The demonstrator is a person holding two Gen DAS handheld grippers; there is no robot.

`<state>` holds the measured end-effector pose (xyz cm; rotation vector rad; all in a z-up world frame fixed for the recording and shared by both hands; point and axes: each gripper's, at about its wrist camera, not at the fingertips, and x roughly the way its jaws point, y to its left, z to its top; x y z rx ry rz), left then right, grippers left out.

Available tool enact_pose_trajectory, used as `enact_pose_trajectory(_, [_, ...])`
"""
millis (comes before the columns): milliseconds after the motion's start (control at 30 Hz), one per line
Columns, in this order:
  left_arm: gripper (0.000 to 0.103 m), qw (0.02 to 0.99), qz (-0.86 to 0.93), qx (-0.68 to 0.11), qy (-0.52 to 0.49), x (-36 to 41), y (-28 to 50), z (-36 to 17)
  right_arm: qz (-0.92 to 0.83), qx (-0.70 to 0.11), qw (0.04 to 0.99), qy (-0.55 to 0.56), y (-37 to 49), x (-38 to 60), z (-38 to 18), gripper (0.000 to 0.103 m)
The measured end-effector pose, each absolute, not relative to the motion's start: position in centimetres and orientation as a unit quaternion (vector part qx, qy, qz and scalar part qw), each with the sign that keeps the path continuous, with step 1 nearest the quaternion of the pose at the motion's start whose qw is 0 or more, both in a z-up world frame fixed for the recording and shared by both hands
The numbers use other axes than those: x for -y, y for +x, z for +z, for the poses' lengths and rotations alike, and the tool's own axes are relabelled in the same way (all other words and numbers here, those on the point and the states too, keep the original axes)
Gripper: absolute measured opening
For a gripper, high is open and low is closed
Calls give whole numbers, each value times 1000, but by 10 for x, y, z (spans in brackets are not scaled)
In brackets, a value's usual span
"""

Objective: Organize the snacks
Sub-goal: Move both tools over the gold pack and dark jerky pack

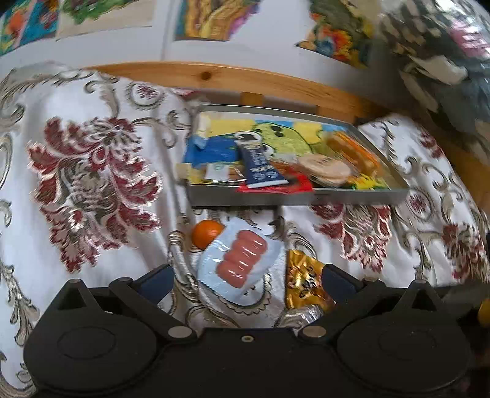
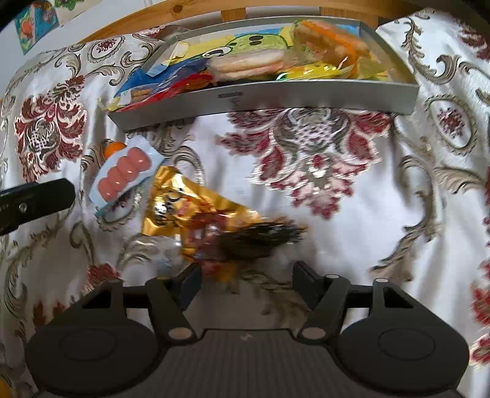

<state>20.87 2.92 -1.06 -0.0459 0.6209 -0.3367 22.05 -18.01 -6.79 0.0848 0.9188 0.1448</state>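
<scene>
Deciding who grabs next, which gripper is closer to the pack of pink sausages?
Left. The left gripper is open right at the sausage pack, which lies between its fingers. The right gripper is off to the side, open over the gold wrapper.

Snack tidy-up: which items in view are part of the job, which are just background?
Job:
- metal tray already holding snacks
- sausage pack on the cloth
- gold wrapper
- orange fruit
- left gripper and right gripper, both open

Background:
- floral cloth
- wall pictures
- wooden frame
</scene>
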Motion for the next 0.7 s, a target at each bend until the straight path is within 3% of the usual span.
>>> enact_pose_trajectory(67, [102, 936, -177, -303, -7, -24, 207, -12, 75, -443, 893, 33, 219, 188, -67, 70])
enact_pose_trajectory(200, [102, 931, -190, -311, 9, -16, 209, -18, 115, -439, 888, 78, 216, 203, -65, 82])
enact_pose_trajectory(600, [102, 940, -192, -280, -35, -18, 231, -17, 74, -423, 887, 172, 229, 167, -77, 85])
enact_pose_trajectory(700, [102, 941, -204, -268, -35, -14, 238, -15, 55, -415, 898, 134, 229, 155, -78, 78])
